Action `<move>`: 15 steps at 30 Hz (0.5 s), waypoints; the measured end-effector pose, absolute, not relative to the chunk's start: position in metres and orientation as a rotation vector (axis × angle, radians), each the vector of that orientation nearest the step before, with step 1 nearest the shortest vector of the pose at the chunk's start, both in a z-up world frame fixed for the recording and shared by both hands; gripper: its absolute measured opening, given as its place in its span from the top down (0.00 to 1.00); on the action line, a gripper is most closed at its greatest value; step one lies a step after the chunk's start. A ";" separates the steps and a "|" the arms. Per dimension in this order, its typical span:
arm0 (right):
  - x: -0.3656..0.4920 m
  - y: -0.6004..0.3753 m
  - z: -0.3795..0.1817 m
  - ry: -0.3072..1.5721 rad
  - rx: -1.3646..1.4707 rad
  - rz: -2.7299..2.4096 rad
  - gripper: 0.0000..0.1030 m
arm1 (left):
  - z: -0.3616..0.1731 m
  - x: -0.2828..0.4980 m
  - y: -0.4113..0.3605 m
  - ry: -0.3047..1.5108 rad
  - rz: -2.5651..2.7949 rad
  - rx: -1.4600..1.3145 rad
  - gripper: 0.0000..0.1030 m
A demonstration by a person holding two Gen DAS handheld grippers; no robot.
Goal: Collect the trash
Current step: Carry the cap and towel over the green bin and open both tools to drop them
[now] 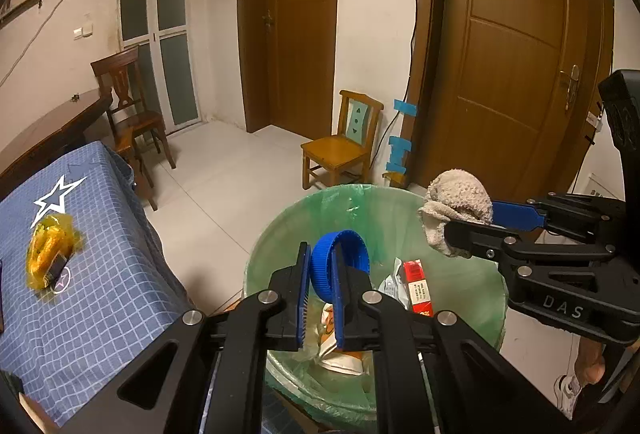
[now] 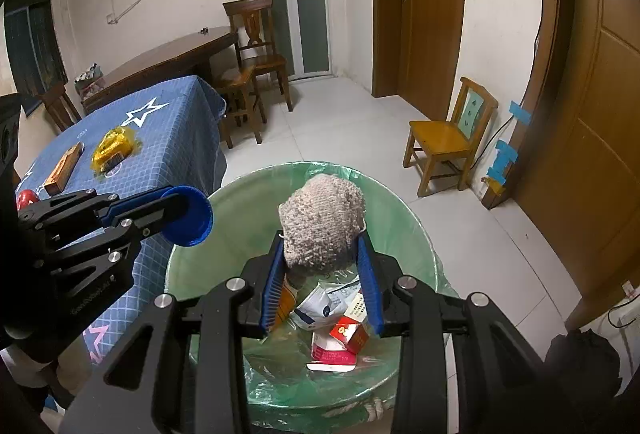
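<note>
Here, starting at your left, a table draped in a blue checked cloth carries a crumpled yellow wrapper; your right wrist view also shows a narrow brown box beside that wrapper. Further along, your left gripper has its jaws nearly together, pinching the rim of a blue plastic lid, which stands on edge above the open bin. At centre, the round trash bin, lined with a green bag, stands on pale floor tiles just beside the table. Inside it lie a red and white carton and white paper packaging. To the right, your right gripper is partly closed, its 2 blue pads pressing both sides of a balled grey fuzzy cloth, held over the bin's opening. Behind the bin, a small yellow wooden chair stands against the wall, next to a brown door.
</note>
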State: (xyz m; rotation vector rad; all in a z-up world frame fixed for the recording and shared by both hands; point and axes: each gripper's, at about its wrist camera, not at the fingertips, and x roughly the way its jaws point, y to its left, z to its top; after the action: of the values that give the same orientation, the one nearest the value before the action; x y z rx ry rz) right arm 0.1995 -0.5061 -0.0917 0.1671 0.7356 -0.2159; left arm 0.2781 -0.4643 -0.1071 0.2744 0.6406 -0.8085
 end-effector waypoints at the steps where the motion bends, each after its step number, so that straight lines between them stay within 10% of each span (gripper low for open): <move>1: 0.200 -0.506 -0.092 0.735 0.166 -0.216 0.68 | -0.108 0.279 -0.464 0.642 -0.809 0.276 0.89; 15: 0.199 -0.507 -0.092 0.736 0.165 -0.216 0.66 | -0.112 0.282 -0.469 0.650 -0.808 0.282 0.89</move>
State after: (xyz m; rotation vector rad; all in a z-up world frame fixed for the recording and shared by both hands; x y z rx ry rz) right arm 0.1993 -0.5073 -0.0925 0.1650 0.7365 -0.2158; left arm 0.2822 -0.4693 -0.1119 0.2822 0.6501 -0.8079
